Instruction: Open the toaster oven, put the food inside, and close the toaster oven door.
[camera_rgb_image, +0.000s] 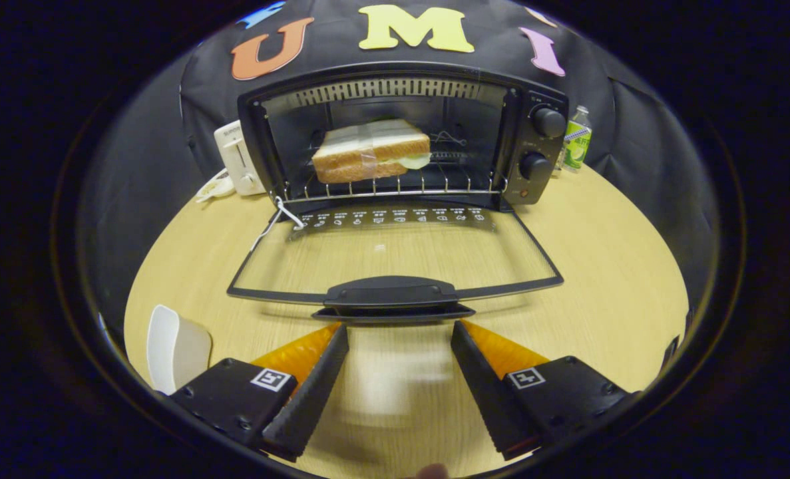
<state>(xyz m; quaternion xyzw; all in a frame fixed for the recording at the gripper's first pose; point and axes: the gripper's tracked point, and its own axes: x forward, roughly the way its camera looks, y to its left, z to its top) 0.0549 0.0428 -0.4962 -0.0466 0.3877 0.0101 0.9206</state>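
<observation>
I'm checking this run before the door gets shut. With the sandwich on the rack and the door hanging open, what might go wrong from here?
The open gripper sits just short of the door handle, fingers wide apart; pushing off-centre might twist the door. The white cord lies at the left hinge corner and could get pinched. The sandwich sits near the rack's front, so a hard close may jolt it.

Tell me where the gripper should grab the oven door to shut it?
Grab the black handle along the front edge of the open door. It sticks out as a raised bar, just ahead of the open gripper. The door lies flat, hinged at the toaster oven, so probably come straight in from the front, then lift up and back. The sandwich is already on the rack.
</observation>
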